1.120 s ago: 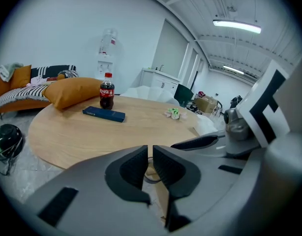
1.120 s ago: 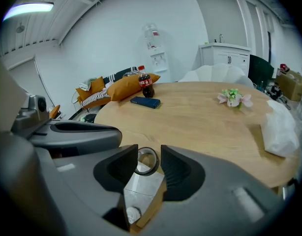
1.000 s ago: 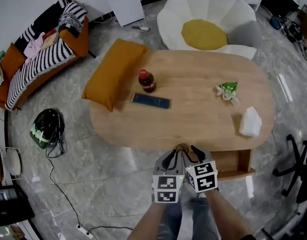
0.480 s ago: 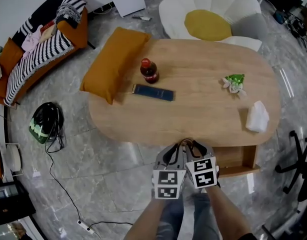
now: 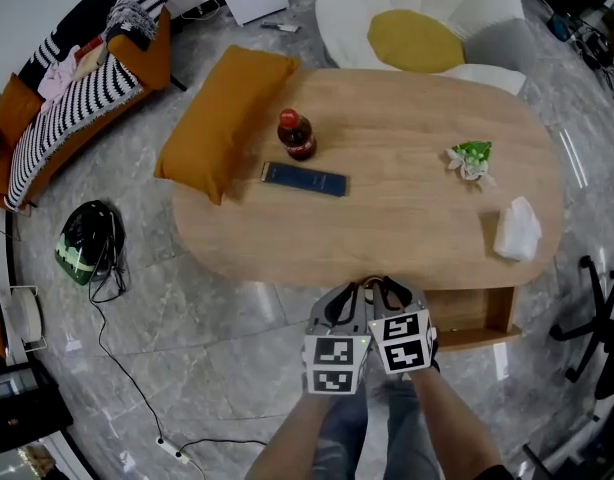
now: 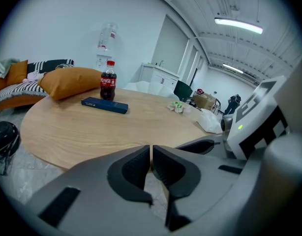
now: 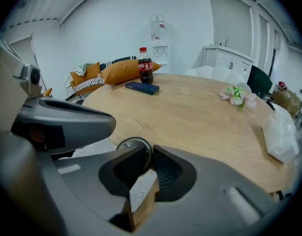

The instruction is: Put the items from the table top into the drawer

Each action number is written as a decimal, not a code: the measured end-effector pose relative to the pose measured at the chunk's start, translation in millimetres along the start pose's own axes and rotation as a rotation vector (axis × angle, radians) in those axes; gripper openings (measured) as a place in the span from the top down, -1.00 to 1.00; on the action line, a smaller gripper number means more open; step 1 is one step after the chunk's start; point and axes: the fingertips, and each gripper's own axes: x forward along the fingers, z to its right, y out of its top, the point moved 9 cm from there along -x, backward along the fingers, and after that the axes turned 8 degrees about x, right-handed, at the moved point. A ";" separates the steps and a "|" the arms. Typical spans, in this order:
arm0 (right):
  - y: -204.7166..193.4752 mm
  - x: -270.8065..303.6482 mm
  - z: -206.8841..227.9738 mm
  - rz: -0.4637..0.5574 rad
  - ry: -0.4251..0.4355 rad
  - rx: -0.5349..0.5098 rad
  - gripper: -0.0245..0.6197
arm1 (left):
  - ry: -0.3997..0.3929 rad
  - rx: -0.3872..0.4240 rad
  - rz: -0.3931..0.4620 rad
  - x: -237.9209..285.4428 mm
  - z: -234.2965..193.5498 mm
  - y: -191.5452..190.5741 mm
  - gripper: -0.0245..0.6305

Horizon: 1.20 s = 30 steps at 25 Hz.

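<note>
A sofa (image 5: 67,98) with a striped throw stands far left, and a helmet (image 5: 85,243) lies on the floor in front of it. An orange cushion (image 5: 222,118) leans against the left end of the oval tabletop (image 5: 407,218). On the wood, all four items still wait. A cola bottle (image 5: 295,134) stands upright near the cushion. A flat blue box (image 5: 304,179) lies just beside it, toward the near edge. Both claws sit side by side at the middle of that near edge. The left claw (image 6: 150,154) has its pads together with nothing between them. The right claw (image 7: 151,156) has just been closing and is clamped on a round metal knob (image 7: 127,144) under the tabletop's lip, with a thin wooden board showing edge-on below the pads. To the right of the claws a wooden drawer (image 5: 472,341) stands partly out from under the tabletop. Its inside is mostly hidden. Farther right on the wood lie a green-and-white sprig (image 5: 471,160) and, near the right end, a crumpled white bag (image 5: 517,230), well apart from the bottle and box. A petal-shaped chair (image 5: 347,18) with a yellow seat stands behind the far edge.
</note>
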 end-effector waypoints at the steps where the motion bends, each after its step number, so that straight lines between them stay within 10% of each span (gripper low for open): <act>1: 0.5 -0.8 0.4 -0.003 0.001 0.006 0.78 | 0.001 -0.003 -0.001 -0.2 -0.4 0.3 0.87; 30: -13.7 -82.1 45.3 0.064 0.020 0.025 0.78 | -0.027 0.011 0.020 -16.8 73.9 3.0 0.87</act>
